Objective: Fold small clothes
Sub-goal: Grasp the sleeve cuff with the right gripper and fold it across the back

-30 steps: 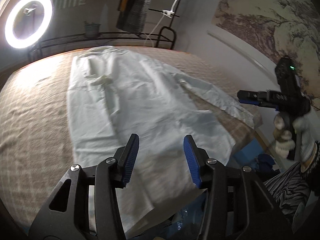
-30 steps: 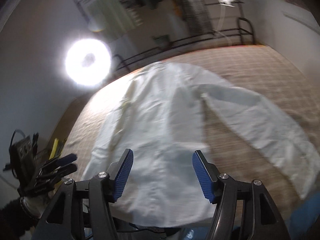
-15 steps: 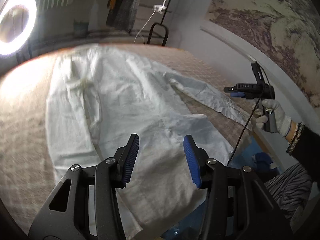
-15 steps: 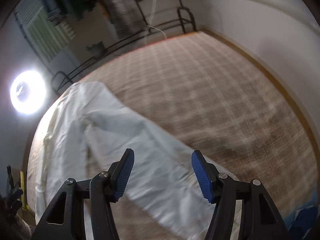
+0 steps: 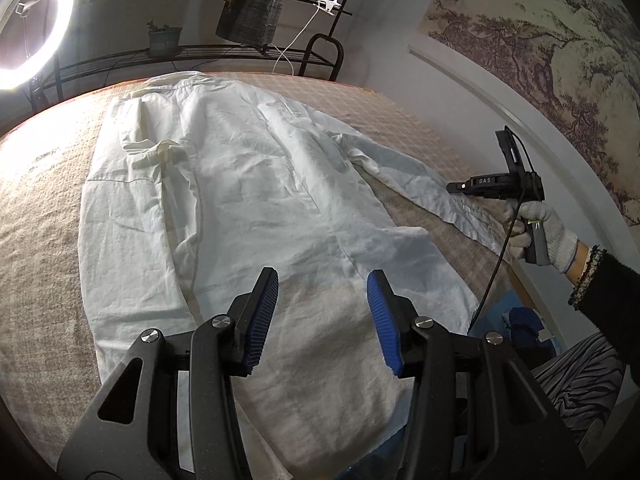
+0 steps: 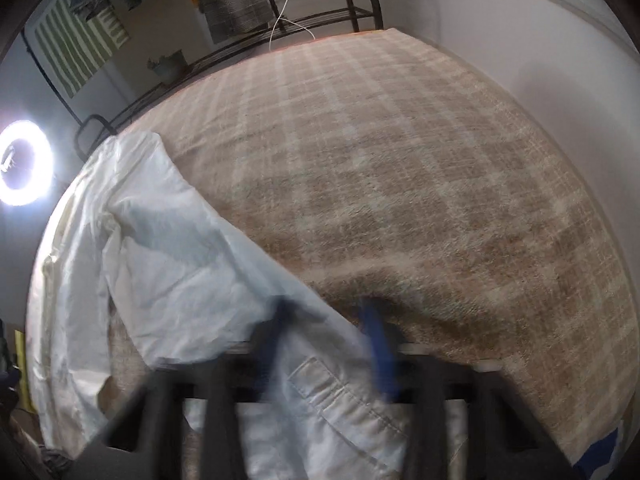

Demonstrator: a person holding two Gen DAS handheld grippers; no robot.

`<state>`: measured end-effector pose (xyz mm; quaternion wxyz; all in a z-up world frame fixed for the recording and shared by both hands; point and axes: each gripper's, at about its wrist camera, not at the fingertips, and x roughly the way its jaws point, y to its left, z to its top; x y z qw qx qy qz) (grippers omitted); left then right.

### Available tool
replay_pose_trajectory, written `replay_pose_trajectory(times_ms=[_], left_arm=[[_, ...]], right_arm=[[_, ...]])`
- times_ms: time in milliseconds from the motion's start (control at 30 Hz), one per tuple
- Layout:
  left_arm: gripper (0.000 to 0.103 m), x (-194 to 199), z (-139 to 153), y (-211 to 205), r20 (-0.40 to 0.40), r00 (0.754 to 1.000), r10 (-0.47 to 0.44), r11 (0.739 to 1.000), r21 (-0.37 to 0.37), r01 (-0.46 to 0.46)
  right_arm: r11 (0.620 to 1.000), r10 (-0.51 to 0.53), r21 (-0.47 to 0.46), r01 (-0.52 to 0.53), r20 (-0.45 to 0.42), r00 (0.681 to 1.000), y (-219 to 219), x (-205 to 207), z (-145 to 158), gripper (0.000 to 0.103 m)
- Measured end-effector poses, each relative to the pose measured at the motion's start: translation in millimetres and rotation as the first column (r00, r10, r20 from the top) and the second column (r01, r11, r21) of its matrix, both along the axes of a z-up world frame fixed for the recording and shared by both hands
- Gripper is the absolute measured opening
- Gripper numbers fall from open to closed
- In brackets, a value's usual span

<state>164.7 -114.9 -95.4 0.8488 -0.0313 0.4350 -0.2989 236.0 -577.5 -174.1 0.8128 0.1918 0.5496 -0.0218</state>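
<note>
Here the white shirt [image 5: 248, 216] lies spread flat on the bed [image 6: 400, 184]; the right tongs [image 6: 328, 344] are closing around its sleeve cuff [image 6: 320, 384], the left tongs [image 5: 320, 320] gape empty above the hem; a shallow bite could let the cuff slip, or the pads could snag the bedcover too.

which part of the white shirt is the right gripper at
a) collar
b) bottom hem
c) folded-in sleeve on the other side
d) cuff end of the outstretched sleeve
d: the right gripper has the cuff of the sleeve of the white shirt between its closing jaws, at the bed edge.
</note>
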Motion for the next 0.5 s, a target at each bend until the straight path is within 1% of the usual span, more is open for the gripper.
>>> replay_pose_trajectory(times_ms=[33, 67, 133, 300, 367, 500], left_arm=[[0.047, -1, 0, -1, 0.0, 1.0, -0.002, 1.0, 0.003, 0.002], [0.047, -2, 0, -1, 0.002, 1.0, -0.006, 1.0, 0.008, 0.006], [0.047, -4, 0, -2, 0.005, 1.0, -0.011, 1.0, 0.01, 0.011], [0.047, -8, 4, -3, 0.013, 1.0, -0.018, 1.0, 0.004, 0.018], [0.047, -10, 6, -4, 0.015, 1.0, -0.021, 1.0, -0.001, 0.021], [0.047, -13, 11, -2, 0.027, 0.999, -0.023, 1.0, -0.008, 0.023]], right_arm=[[1.0, -0.002, 0.01, 0.002, 0.002, 1.0, 0, -1, 1, 0.007], [1.0, 0.003, 0.008, -0.003, 0.005, 1.0, 2, -2, 3, 0.003], [1.0, 0.022, -0.023, -0.022, 0.011, 1.0, 9, -3, 10, 0.0], [0.999, 0.047, -0.011, -0.046, 0.074, 0.996, 29, -10, 42, 0.0], [0.998, 0.06, -0.029, -0.058, 0.094, 0.994, 41, -15, 58, 0.0], [0.996, 0.087, -0.005, -0.087, 0.17, 0.982, 66, -21, 92, 0.0]])
